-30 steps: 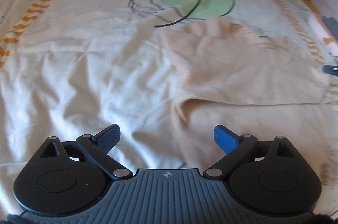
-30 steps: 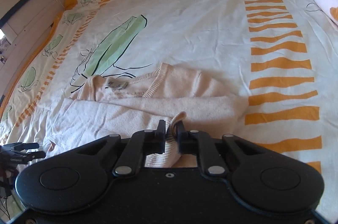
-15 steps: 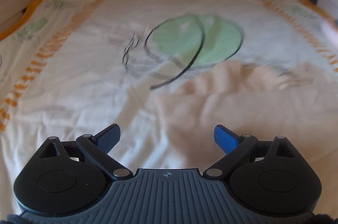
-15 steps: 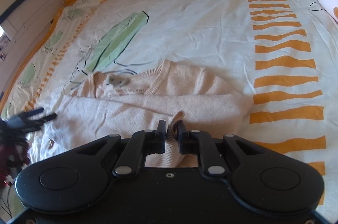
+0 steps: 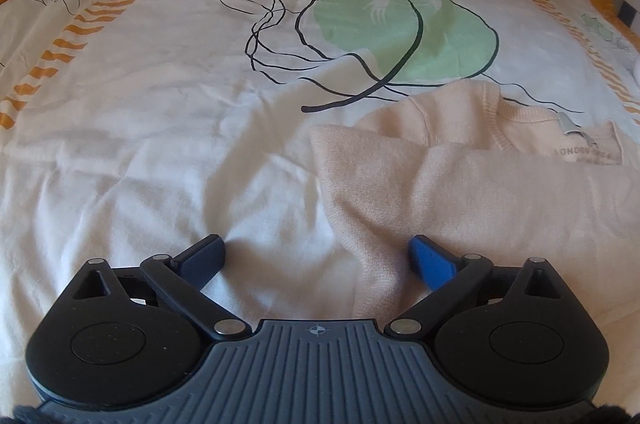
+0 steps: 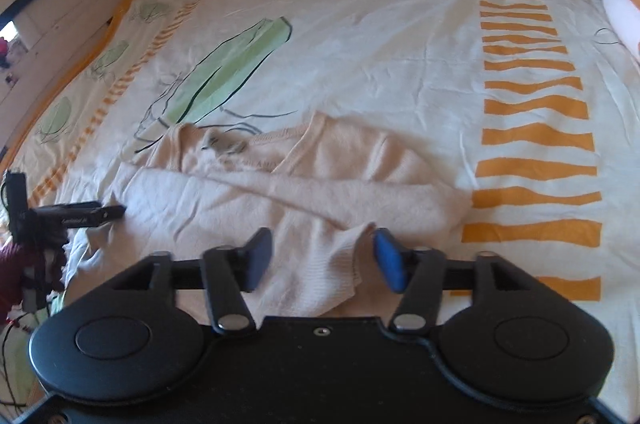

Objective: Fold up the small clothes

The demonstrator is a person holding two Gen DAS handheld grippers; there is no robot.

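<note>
Opening its jaws, the right gripper (image 6: 322, 256) frees the sweater (image 6: 280, 191) cuff; left gripper (image 5: 316, 258) gapes at nine o'clock.

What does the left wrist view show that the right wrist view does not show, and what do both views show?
Only the left wrist view shows the round green leaf print and the open left gripper over the sweater's edge. Only the right wrist view shows the right gripper, its jaws opening around the ribbed cuff, and wide orange stripes. Both show the beige sweater on the bedspread.
</note>
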